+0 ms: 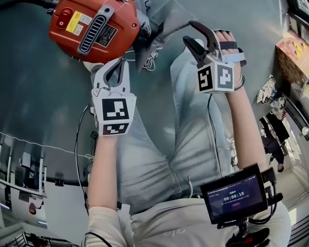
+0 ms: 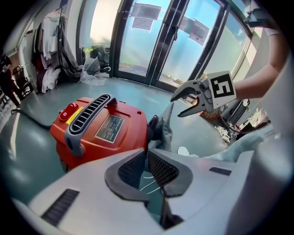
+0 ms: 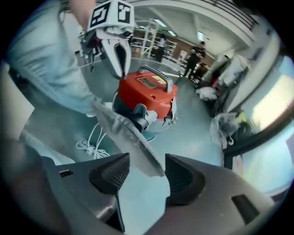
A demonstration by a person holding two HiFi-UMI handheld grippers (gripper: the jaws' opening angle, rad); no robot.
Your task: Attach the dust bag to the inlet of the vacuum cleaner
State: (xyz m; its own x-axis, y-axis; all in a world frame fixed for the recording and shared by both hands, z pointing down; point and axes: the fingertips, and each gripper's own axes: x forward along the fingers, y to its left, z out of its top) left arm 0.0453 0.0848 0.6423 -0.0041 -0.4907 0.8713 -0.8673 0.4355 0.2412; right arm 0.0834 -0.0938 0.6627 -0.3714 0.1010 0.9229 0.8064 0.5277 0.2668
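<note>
The red vacuum cleaner (image 1: pixel 96 24) stands on the grey floor, top left in the head view. A grey cloth dust bag (image 1: pixel 157 24) hangs at its dark inlet (image 2: pixel 153 127) on the side. My left gripper (image 1: pixel 118 65) is shut just in front of the vacuum's body (image 2: pixel 103 133), and I see nothing clearly between its pads (image 2: pixel 133 167). My right gripper (image 3: pixel 147 160) is open. The bag's free end (image 3: pixel 124 133) reaches from the inlet (image 3: pixel 140 114) down between its jaws without either pad pressing it. From the left gripper view, the right gripper (image 2: pixel 177 106) hangs beyond the bag (image 2: pixel 169 121).
A loose white cord (image 3: pixel 92 144) lies on the floor beside the vacuum. A black hose (image 1: pixel 29 2) leaves its far side. Glass doors (image 2: pixel 151 41) and heaped clothes (image 2: pixel 50 69) line the room's edge. People stand far off (image 3: pixel 197 55). A small screen (image 1: pixel 234 193) sits by my waist.
</note>
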